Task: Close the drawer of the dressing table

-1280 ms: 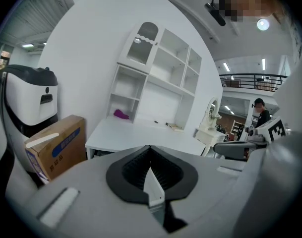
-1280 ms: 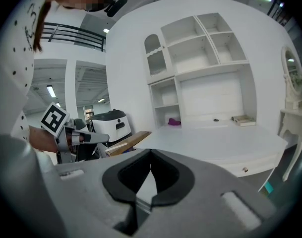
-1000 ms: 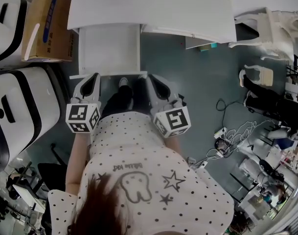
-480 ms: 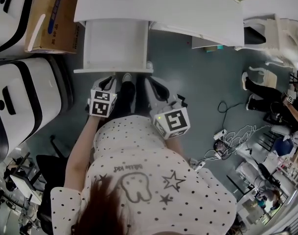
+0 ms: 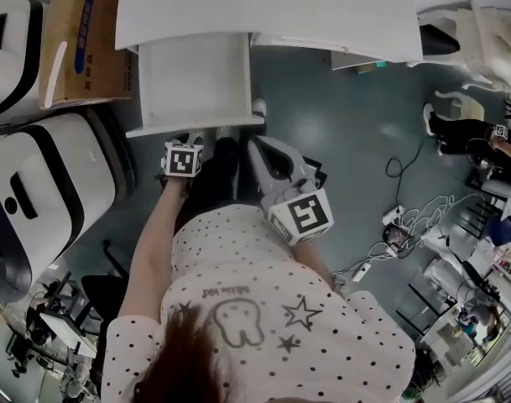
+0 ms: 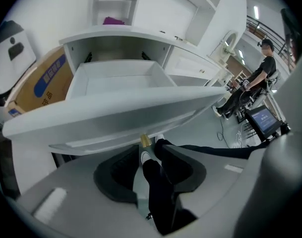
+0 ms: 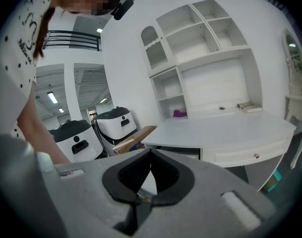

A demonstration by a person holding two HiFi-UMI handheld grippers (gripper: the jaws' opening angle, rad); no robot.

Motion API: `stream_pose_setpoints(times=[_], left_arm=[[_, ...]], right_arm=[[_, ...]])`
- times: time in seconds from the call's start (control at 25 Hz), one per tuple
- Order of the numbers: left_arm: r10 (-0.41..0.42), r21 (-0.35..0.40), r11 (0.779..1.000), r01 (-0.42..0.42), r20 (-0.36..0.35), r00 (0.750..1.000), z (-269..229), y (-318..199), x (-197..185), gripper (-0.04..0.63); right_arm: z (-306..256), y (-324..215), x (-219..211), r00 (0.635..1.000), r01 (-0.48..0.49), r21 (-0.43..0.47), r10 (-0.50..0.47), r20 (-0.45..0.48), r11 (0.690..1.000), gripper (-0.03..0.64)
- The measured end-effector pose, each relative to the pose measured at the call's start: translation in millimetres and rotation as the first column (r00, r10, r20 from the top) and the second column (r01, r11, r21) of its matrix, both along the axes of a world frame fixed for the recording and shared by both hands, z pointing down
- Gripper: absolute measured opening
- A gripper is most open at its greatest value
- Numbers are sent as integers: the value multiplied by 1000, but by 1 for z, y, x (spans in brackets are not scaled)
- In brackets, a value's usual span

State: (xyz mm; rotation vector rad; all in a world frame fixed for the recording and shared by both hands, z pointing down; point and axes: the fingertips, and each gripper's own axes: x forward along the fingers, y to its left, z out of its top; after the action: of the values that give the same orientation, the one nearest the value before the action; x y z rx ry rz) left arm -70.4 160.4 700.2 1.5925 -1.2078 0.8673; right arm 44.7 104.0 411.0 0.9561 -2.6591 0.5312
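**Left gripper lining up under the open drawer's front**

The drawer [image 5: 192, 74] is standing pulled well out from under the counter [image 5: 263, 11] of the dressing table. The closing push is not yet begun, so this is looking like the approach step.

The left gripper [image 6: 149, 150] is hanging just below the drawer front [image 6: 116, 115], tilting steeply down. Its jaws have just been opening and are now standing wide apart – released, clasping nothing. Only the person's leg and shoe are showing through the gap. The small gold knob [image 6: 145, 141] is sitting just beyond the tips, at the drawer front's lower edge.

The right gripper [image 7: 151, 155] is waiting off the drawer front's right corner, clenched on nothing and looking toward the counter.

The next move is probably calling for a lift: bringing a gripper up level with the drawer front, setting it flat against the panel near the knob, and pushing straight along the runners – an off-centre shove is risking a skewed, jamming drawer.
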Motion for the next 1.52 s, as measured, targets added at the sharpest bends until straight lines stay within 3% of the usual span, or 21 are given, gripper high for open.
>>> stream_pose_setpoints(times=[0.32,0.48,0.64,1.04,1.24,1.36,1.52], left_arm=[[-109,-43,993,111,52,993,26,-5,-3,129],[-128,-50,990,132,72,989,35,-10,-7,110],[-190,-77,978,192,42,981,41,-16,-3,110],[-193,-81,977,200,79,978,47,-20,-1,84],[-260,-75,962,261,29,965,45,-24,-4,80],[-288,-74,955,289,14,957,47,-29,-9,77],[-337,-80,938,336,6,942,49,-36,-14,77]], right_arm=[[-9,1,-13,1000,30,22,-29,-6,999,2],[-4,-7,-6,1000,-1,5,1,-7,1000,2],[-1,-16,0,999,-35,-19,36,7,999,2],[4,-29,5,998,-59,-53,59,-10,997,2],[4,-31,4,998,-59,-45,58,-22,997,2],[8,-30,-1,996,-26,-25,24,-81,999,0],[14,-20,-21,980,106,-25,-108,-166,994,1]])
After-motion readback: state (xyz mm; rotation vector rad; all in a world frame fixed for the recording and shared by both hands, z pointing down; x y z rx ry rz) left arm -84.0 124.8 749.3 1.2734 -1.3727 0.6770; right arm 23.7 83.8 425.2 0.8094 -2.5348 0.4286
